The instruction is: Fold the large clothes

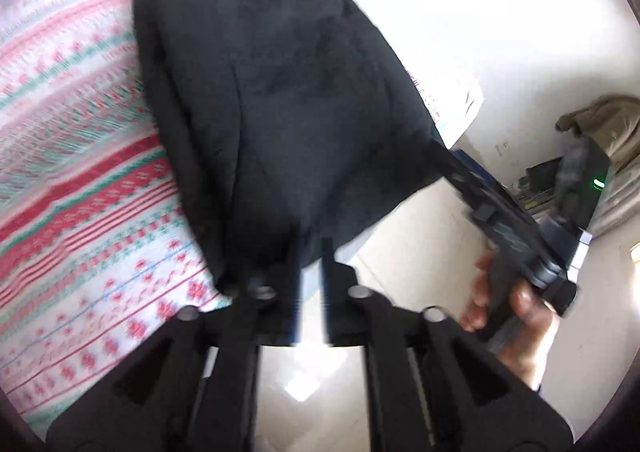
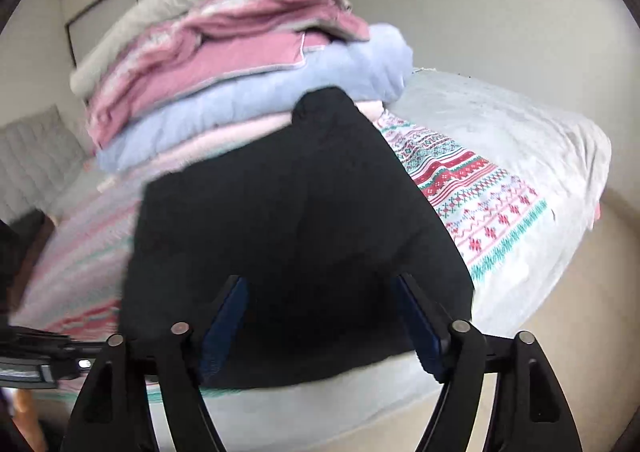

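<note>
Here a patterned bedspread (image 1: 80, 179) carries the black garment (image 1: 288, 103); both claws gape, right claw (image 2: 320, 316) wider.

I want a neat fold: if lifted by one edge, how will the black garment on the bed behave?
The black garment would probably hang limp, since it already drapes softly over the bed's edge. Its folded layers look apt to slide apart.
</note>
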Demonstrator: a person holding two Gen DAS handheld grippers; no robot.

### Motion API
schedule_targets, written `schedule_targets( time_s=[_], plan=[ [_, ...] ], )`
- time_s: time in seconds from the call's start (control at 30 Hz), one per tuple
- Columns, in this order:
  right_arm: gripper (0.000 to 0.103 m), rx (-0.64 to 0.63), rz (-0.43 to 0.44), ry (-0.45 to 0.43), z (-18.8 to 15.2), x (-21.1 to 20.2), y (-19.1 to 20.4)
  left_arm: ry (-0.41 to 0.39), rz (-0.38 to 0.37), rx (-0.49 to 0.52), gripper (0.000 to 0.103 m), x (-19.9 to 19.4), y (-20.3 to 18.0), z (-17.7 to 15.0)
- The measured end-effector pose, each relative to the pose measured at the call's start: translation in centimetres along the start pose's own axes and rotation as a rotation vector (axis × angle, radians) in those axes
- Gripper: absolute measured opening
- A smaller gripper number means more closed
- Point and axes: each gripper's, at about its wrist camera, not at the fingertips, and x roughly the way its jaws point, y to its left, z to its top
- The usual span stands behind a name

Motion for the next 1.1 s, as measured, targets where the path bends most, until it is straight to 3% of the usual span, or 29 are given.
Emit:
schedule_targets(
  time_s=[0.07,0.2,0.3,0.47,0.8,1.1],
  plan=[
    [0.083,0.036,-0.020,-0.039,-1.0,-3.3,0.4,-0.057,0.083,0.045,0.054,-2.3,-0.9,-1.4],
    [0.086,0.086,-0.008,-0.065,-3.6,-9.1,1.6,-0.178,0.144,0.114,0.061,-7.1,-2.3,-4.2],
    [0.089,0.039,-0.022,-0.077,-5.4,-12.7,3.6,-0.258,0.195,0.138,0.075,-10.2,-3.7,-5.9],
    [0.099,-0.039,-0.046,-0.118,-6.9,-18.0,7.2,-0.371,0.269,0.179,0.085,-14.5,-5.5,-8.1],
    [0.103,-0.029,-0.152,-0.144,-10.0,-24.6,11.0,-0.447,0.287,0.137,0.095,-18.0,-3.5,-12.1],
    [0.103,0.037,-0.174,-0.152,-10.5,-25.6,11.6,-0.483,0.281,0.113,0.098,-19.2,-2.1,-12.5]
  ],
)
